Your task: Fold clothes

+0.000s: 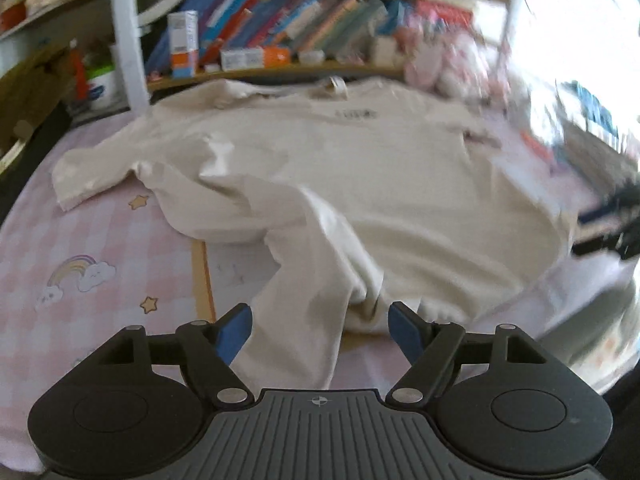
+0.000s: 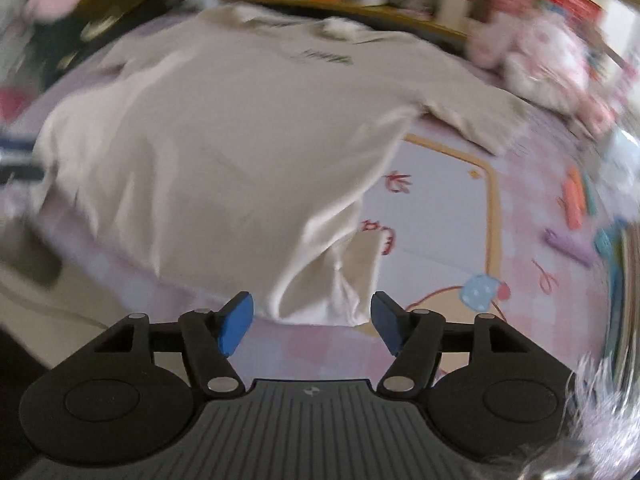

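The left gripper (image 1: 320, 330) is seen with its blue fingers (image 1: 234, 332) spread wide, cloth lying between them but not pinched. The right gripper (image 2: 312, 326) is likewise parted over a hem corner, nothing gripped. A cream shirt (image 1: 380, 168) is spread on the pink checked bed (image 1: 100, 248), collar toward the bookshelf (image 1: 280, 36) (hem nearest the fingers), one sleeve (image 1: 92, 176) stretched left. Bare sheet is left beside both flanks.

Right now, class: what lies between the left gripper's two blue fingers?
In the left wrist view, a bunched fold of the cream shirt runs up between the open left gripper pads, untouched, over the pink checked cloth.
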The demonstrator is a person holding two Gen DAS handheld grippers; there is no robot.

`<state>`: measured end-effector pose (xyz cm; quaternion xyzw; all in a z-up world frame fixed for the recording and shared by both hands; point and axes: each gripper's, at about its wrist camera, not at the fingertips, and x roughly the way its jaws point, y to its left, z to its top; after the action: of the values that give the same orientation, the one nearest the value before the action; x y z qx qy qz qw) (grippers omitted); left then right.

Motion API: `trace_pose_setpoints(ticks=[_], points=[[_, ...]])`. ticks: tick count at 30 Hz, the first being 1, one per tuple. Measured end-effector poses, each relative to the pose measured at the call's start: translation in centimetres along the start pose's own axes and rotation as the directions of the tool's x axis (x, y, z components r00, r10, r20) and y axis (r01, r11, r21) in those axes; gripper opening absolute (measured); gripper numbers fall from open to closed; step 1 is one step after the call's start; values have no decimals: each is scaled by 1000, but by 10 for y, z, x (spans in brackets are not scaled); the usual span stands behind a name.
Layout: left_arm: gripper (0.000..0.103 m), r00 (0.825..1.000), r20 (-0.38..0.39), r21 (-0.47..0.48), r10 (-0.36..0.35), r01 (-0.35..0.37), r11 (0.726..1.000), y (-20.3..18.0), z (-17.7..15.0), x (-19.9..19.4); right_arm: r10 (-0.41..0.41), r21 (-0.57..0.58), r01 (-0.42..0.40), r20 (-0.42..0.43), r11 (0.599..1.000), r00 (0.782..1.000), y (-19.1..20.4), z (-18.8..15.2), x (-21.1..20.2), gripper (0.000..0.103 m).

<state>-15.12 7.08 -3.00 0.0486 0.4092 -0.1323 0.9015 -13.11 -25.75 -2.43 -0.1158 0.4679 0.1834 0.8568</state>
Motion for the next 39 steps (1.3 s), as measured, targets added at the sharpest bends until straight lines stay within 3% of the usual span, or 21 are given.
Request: trace_pose_setpoints(ticks=[3, 6, 8, 9, 10, 12, 14, 16, 17, 21, 22, 26, 28, 30, 31, 33, 35, 39], points=[[77, 999, -38, 39, 37, -36, 999, 0, -6, 8, 19, -60, -21, -24, 998, 1000, 2, 1, 11, 58], [77, 997, -59, 54, 53, -50, 997, 2, -12, 12, 38, -76, -41, -49, 996, 998, 2, 2, 17, 47], [75, 996, -67, 63, 60, -55, 996, 4, -17, 14, 39, -86, -45, -61, 995, 997, 2, 3, 19, 29], [61, 995, -73, 65, 60, -55, 996, 4, -19, 16, 43, -87, -48, -63, 995, 997, 1, 3, 18, 24], [33, 995, -81, 64, 55, -50, 997, 5, -19, 16, 53, -80, -58, -63, 995, 997, -1, 4, 17, 14], [4, 995, -95, 38, 32, -29, 999, 9, -15, 11, 79, -28, -81, -71, 996, 994, -7, 9, 10, 11], [4, 994, -106, -57, -27, 21, 998, 20, -5, -5, 121, 54, -118, -63, 992, 991, -17, 19, -4, 9], [4, 990, -30, -219, -141, 131, 967, 43, 5, -36, 215, 194, -209, -15, 959, 976, -36, 32, -32, 8], [4, 983, 20, -289, -183, 181, 940, 55, 10, -48, 272, 271, -267, 20, 925, 962, -46, 38, -45, 1], [4, 944, 256, -439, -209, 306, 845, 93, 32, -63, 353, 450, -410, 209, 793, 912, -76, 66, -53, 1], [4, 943, 274, -450, -191, 301, 841, 98, 38, -52, 348, 472, -427, 249, 772, 904, -82, 75, -47, 1], [4, 968, 232, -533, -98, 211, 820, 110, 52, -6, 268, 480, -360, 251, 800, 930, -86, 111, -5, 4], [4, 975, 216, -552, -57, 170, 816, 115, 52, 3, 218, 415, -304, 241, 857, 946, -79, 118, -2, 6], [4, 977, 212, -585, -28, 150, 797, 121, 47, 5, 182, 317, -245, 214, 917, 960, -72, 110, -9, 25], [4, 977, 212, -602, -18, 145, 785, 125, 44, 4, 165, 260, -213, 195, 942, 967, -68, 103, -11, 45], [4, 978, 210, -621, -9, 140, 772, 131, 38, 4, 148, 117, -166, 147, 979, 978, -59, 84, -15, 54], [4, 980, 199, -624, -2, 128, 771, 135, 36, 6, 149, -56, -145, 69, 988, 986, -45, 59, -17, 64], [4, 985, 172, -628, 10, 102, 771, 139, 35, 11, 131, -316, -140, -49, 938, 990, -14, 24, -6, 64]])
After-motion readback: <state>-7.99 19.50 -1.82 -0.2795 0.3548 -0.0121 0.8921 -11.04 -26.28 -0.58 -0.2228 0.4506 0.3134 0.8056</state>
